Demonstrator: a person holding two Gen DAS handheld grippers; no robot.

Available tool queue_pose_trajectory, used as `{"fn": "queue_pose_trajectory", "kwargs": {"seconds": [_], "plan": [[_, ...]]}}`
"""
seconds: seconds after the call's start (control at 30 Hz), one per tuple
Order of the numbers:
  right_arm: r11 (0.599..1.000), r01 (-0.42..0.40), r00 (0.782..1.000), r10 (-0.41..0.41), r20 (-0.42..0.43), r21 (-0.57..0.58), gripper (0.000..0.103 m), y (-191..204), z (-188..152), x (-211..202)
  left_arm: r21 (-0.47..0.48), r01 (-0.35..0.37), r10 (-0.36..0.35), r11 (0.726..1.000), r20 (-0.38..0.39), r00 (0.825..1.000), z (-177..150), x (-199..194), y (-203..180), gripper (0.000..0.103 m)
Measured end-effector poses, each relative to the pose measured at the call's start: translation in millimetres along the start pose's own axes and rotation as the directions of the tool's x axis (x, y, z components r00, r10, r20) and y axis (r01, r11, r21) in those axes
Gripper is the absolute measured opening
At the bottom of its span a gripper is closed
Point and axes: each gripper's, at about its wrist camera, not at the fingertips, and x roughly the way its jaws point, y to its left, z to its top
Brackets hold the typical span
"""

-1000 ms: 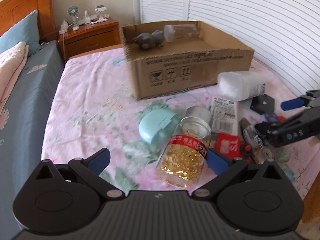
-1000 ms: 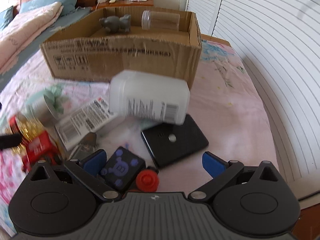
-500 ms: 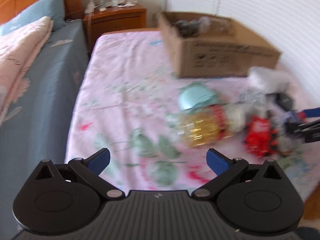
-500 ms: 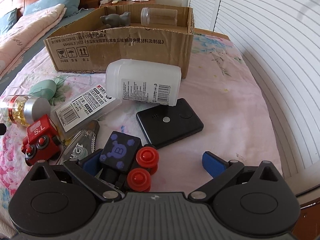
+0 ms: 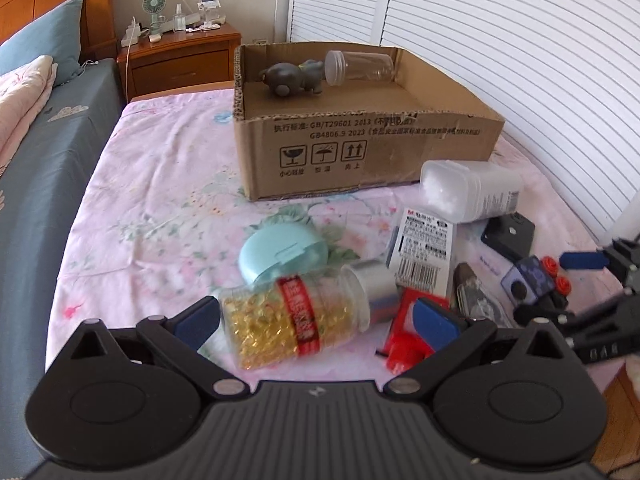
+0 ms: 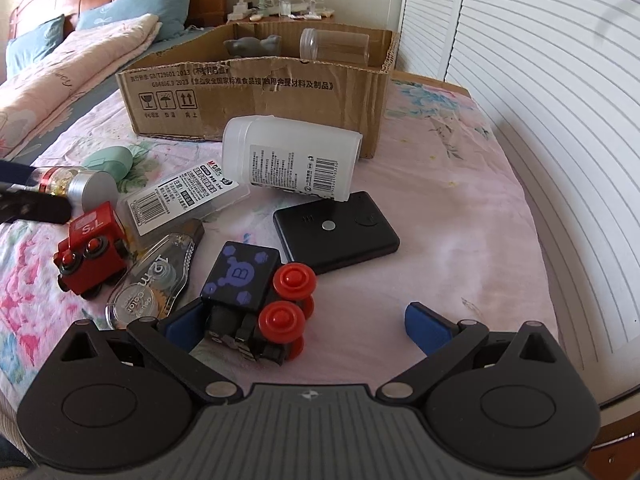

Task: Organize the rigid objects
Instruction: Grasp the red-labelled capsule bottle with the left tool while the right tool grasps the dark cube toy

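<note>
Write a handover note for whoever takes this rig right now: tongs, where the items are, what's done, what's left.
Left tongs: open, empty, straddling the capsule bottle lying on the bed.
Right tongs: open, empty, around the black toy car with red wheels; its left pad looks close to the car, no grip.
Done: grey animal toy and clear jar are in the box.
Left on the bed: capsule bottle, black car, red train, mint case, white bottle, labelled pack, tape dispenser, black flat device.
</note>
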Motion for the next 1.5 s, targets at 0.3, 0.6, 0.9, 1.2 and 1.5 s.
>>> {"fn": "queue_pose_trajectory", "kwargs": {"seconds": [0.3,0.6,0.9,1.2,1.5], "plan": [[1.000,-0.011,0.999,0.011,0.038,-0.011,0.103,-1,-6,-2,-0.033,-0.039,0.038,0.999,-0.022,0.999,2,11,9,0.102],[1.000,-0.012,0.999,0.012,0.052,-0.012,0.103,-1,-8,-3,-0.029,-0.113,0.112,0.993,-0.033,0.993,-7,11,21,0.102],[1.000,0.002,0.999,-0.002,0.051,0.002,0.103,0,-9,-4,-0.055,-0.125,0.123,0.991,-0.043,0.991,-13,23,29,0.102],[1.000,0.019,0.999,-0.020,0.028,0.014,0.103,15,-4,-3,-0.052,-0.129,0.129,0.990,-0.003,0.992,-14,25,27,0.102],[0.996,0.068,0.998,-0.068,0.001,0.061,0.103,5,-2,-2,-0.036,-0.114,0.115,0.993,0.010,0.993,-16,25,29,0.102]]}}
